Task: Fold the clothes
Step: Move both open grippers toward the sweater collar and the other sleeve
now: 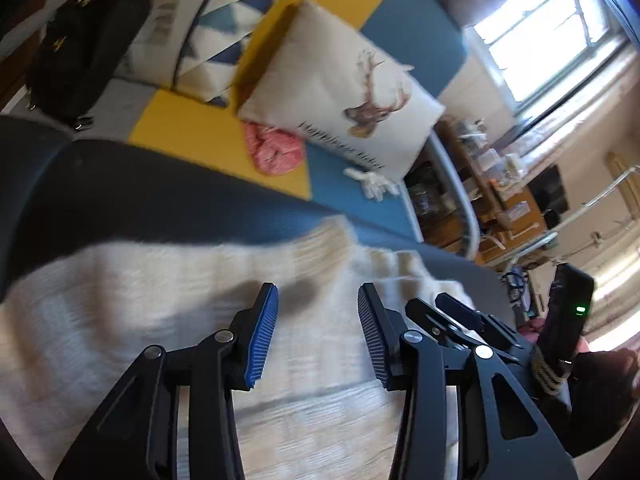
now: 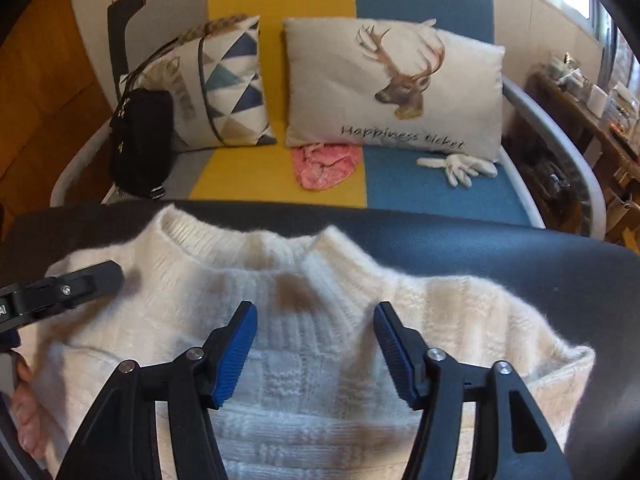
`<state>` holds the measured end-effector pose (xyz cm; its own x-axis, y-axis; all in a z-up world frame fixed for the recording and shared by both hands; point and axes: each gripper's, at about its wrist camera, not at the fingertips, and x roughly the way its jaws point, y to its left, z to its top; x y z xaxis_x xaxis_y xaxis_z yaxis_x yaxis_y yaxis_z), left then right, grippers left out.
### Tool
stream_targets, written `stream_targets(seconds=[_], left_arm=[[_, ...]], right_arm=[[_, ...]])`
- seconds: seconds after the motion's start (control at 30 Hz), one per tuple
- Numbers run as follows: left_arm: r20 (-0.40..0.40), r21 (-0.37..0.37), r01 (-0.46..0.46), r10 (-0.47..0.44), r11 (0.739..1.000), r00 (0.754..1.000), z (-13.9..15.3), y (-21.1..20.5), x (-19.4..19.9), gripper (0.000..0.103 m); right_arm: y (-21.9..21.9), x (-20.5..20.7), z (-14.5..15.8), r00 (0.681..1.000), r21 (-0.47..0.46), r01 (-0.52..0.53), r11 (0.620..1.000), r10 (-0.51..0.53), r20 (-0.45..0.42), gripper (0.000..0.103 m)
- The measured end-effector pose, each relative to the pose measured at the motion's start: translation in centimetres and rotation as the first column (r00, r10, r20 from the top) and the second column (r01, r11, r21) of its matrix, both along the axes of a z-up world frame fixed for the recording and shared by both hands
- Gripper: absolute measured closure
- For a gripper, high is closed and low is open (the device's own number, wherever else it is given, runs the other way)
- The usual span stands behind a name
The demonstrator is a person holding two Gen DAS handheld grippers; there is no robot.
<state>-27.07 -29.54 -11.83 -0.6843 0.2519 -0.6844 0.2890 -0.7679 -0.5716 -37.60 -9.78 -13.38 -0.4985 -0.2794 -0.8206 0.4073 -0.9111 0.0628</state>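
Note:
A fluffy white knit sweater [image 2: 320, 364] lies spread on a dark padded surface [image 2: 480, 248], its ribbed collar [image 2: 248, 248] toward the far edge. My right gripper [image 2: 316, 310] hovers just below the collar, open, with nothing between its blue pads. In the left wrist view the sweater [image 1: 160, 300] is motion-blurred. My left gripper [image 1: 318, 292] is above it, jaws apart and holding nothing. The left gripper's fingers [image 2: 92, 280] show over the sweater's left shoulder. The right gripper's body [image 1: 460, 320] shows beside the left one.
Behind the dark surface stands a yellow and blue sofa [image 2: 420, 196] with a deer pillow [image 2: 392, 84], a triangle-patterned pillow [image 2: 232, 88], a black bag [image 2: 140, 140], a pink cloth [image 2: 324, 164] and white gloves [image 2: 460, 168]. A cluttered wooden shelf [image 2: 592, 116] is at right.

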Motion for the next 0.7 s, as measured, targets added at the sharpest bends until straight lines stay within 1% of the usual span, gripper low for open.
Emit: stream_targets(seconds=[0.03,0.07,0.1,0.17,0.2,0.27,0.33,0.4,0.43,0.5,0.53,0.6,0.63,0.7], left_arm=[[0.003,0.001,0.01,-0.01,1.0,1.0,-0.1,0.3,-0.5,0.058],[0.024,0.001,0.02,-0.02,1.0,1.0,-0.5,0.6,-1.1,0.058],[0.046,0.001,0.029,-0.029,1.0,0.999,-0.9,0.9,-1.8,0.058],[0.078,0.004,0.042,-0.042,0.999,0.996,-1.7,1.3,-3.0,0.059],[0.071,0.013,0.036,-0.037,0.999,0.997,-1.9,1.1,-3.1,0.059],[0.069,0.057,0.01,-0.014,0.998,0.998,-1.7,0.4,-2.6,0.059],[0.054,0.093,-0.024,0.019,0.995,0.998,-1.1,-0.4,-1.2,0.058],[0.03,0.104,-0.04,0.037,0.994,0.999,-0.5,-1.0,0.8,0.058],[0.015,0.127,-0.056,0.055,0.99,0.998,-0.3,-1.4,2.3,0.058],[-0.022,0.213,-0.102,0.109,0.972,0.994,-0.2,-2.5,6.0,0.058],[-0.041,0.252,-0.13,0.144,0.959,0.989,-0.1,-3.1,8.2,0.058],[-0.078,0.323,-0.197,0.233,0.926,0.969,0.3,-4.4,13.1,0.058],[-0.089,0.341,-0.237,0.282,0.91,0.955,0.7,-5.1,15.9,0.058],[-0.117,0.33,-0.306,0.361,0.893,0.925,1.6,-6.5,21.5,0.057]], right_arm=[[0.5,-0.2,0.1,1.0,-0.013,0.023,1.0,-0.023,-0.006,0.042],[1.2,-0.5,-0.1,0.998,-0.018,0.057,0.998,-0.057,0.0,0.042],[1.6,-0.8,-0.6,0.996,0.01,0.086,0.996,-0.086,0.013,0.042],[1.4,-0.9,-0.9,0.997,0.038,0.082,0.996,-0.082,0.006,0.041],[1.3,-1.0,-1.0,0.997,0.049,0.076,0.996,-0.076,0.0,0.04],[1.1,-0.9,-0.9,0.998,0.064,0.058,0.996,-0.058,-0.001,0.04],[1.5,0.3,0.0,0.999,0.027,0.036,0.999,-0.036,0.003,0.04],[2.0,1.5,1.0,1.0,-0.016,0.015,1.0,-0.015,0.004,0.04],[2.2,2.6,1.4,1.0,-0.041,0.002,0.999,-0.002,0.004,0.04],[2.3,5.3,2.2,0.999,-0.096,-0.034,0.995,0.034,0.0,0.04],[2.0,6.5,2.2,0.998,-0.113,-0.061,0.992,0.062,0.004,0.04],[1.5,9.5,2.2,0.995,-0.135,-0.099,0.986,0.1,0.006,0.04],[1.2,11.0,2.2,0.993,-0.146,-0.113,0.983,0.116,0.01,0.04],[0.6,13.8,2.2,0.989,-0.167,-0.141,0.976,0.146,0.02,0.04]])
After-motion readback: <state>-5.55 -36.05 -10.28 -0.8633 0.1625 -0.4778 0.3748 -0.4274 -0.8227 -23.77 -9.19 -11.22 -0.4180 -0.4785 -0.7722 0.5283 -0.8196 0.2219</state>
